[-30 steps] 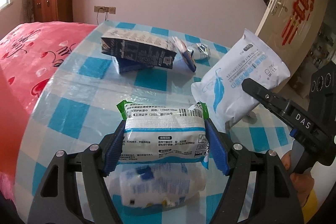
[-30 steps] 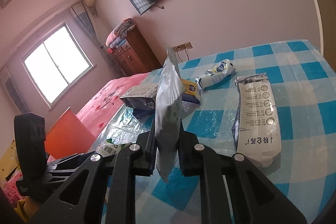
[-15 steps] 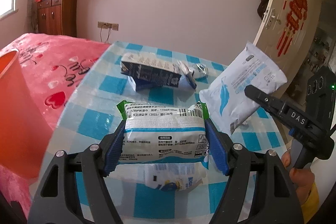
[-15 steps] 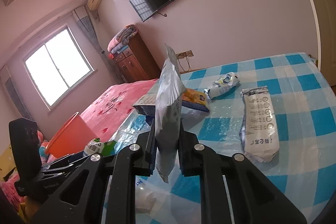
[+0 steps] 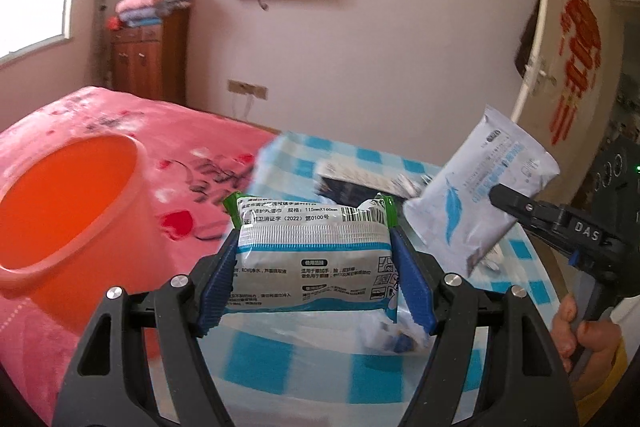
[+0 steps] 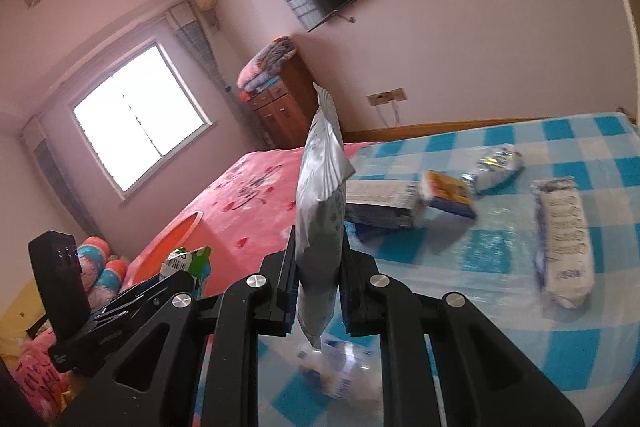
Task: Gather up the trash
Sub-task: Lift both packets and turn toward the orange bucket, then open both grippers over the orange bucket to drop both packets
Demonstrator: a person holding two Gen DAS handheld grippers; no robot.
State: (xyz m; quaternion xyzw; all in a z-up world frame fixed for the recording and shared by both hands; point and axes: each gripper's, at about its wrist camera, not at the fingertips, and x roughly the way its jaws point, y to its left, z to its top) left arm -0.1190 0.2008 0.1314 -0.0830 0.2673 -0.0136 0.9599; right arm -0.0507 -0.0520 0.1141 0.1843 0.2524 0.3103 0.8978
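Note:
My left gripper [image 5: 314, 263] is shut on a white wipes pack with green ends [image 5: 312, 259], held crosswise above the table's near edge. My right gripper [image 6: 318, 275] is shut on a pale blue pouch with a feather print [image 6: 320, 203], which stands upright between the pads; the left wrist view shows that pouch [image 5: 476, 199] at the right, lifted off the table. An orange basin [image 5: 60, 207] sits on the pink bed to the left of the left gripper. More wrappers lie on the blue checked table [image 6: 520, 355]: a dark carton [image 6: 384, 203], a long white pack [image 6: 564, 243], a small foil pack [image 6: 496, 167].
A crumpled clear bottle [image 6: 340, 367] lies on the table under the grippers. The pink bed [image 5: 168, 155] adjoins the table's left side. A wooden dresser [image 5: 150, 55] stands at the far wall, a door [image 5: 560, 47] at the right. A person's hand [image 5: 580, 339] holds the right gripper.
Both grippers have risen with their packs and swung left toward the bed. The orange basin has come into the left wrist view and grown large at the left.

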